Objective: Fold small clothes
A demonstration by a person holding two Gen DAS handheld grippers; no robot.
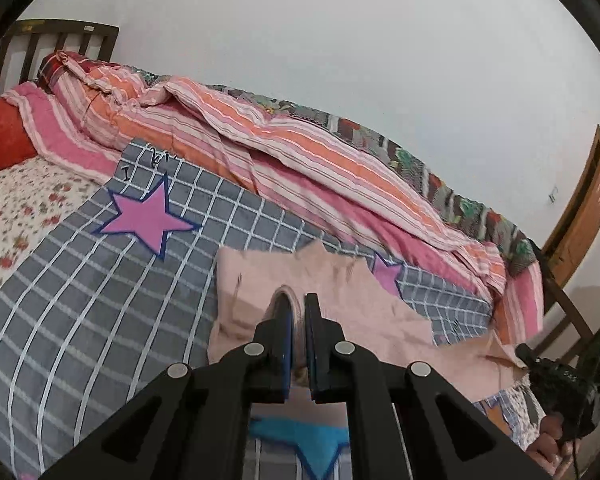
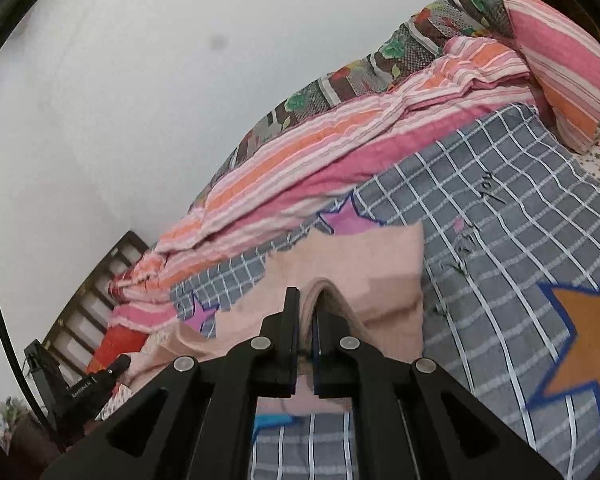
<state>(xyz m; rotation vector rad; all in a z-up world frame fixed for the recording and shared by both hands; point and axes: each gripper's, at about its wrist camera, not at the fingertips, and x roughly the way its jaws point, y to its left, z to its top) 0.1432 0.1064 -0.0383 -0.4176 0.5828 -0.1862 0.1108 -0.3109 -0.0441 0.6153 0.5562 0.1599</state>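
A small pale pink garment (image 1: pixel 340 304) lies spread on a grey checked blanket (image 1: pixel 100 288) with pink stars on the bed. My left gripper (image 1: pixel 298 304) is shut on a raised fold of the pink garment. In the right wrist view the same pink garment (image 2: pixel 364 276) shows, and my right gripper (image 2: pixel 308 300) is shut on another pinched fold of it. A bright blue garment (image 1: pixel 300 440) lies under the left gripper's body, and its edge (image 2: pixel 272 420) shows in the right wrist view.
A pink and orange striped quilt (image 1: pixel 300 152) is bunched along the far side of the bed by the white wall. A floral sheet (image 1: pixel 20 208) and red pillow (image 1: pixel 0 140) lie at the headboard. The right hand-held gripper (image 1: pixel 564 384) shows at the bed's edge.
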